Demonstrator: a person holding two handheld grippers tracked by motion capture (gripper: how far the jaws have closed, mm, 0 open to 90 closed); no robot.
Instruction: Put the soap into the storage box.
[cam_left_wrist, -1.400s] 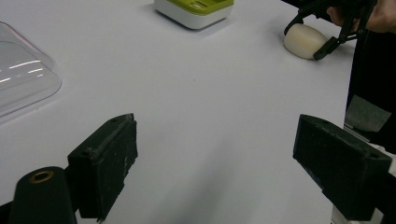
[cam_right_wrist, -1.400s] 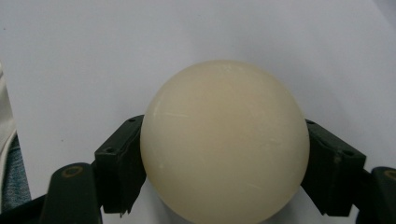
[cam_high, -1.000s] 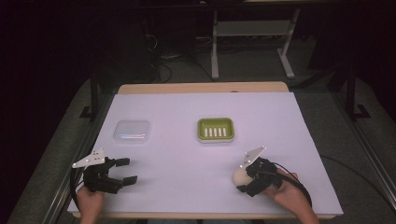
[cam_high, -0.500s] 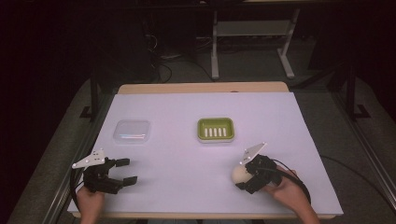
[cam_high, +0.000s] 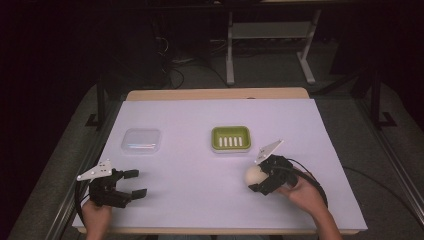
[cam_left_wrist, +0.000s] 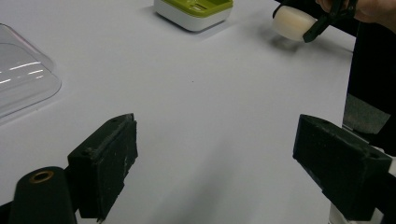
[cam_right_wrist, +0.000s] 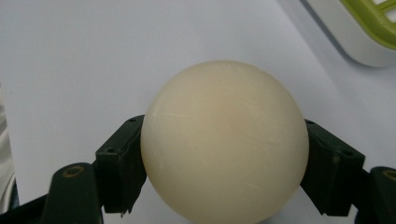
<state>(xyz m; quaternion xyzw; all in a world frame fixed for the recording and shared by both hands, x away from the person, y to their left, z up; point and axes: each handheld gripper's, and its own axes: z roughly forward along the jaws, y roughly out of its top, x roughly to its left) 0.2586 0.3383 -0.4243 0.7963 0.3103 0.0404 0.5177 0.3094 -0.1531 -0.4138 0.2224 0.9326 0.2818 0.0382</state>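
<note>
A cream round soap bar sits between the jaws of my right gripper, which is shut on it just above the white table near the front right. Close up in the right gripper view the soap is pressed on both sides by the black pads. A green and white soap dish stands at mid-table, a short way beyond the soap. My left gripper rests open at the front left, with nothing between its jaws. The soap and dish also appear far off in the left gripper view.
A clear plastic lid lies left of the dish, beyond the left gripper. The white sheet covers the table; its wooden far edge shows. Dark floor and a metal stand lie beyond.
The right gripper with the soap has shifted slightly up and toward the dish. The left gripper has stayed put.
</note>
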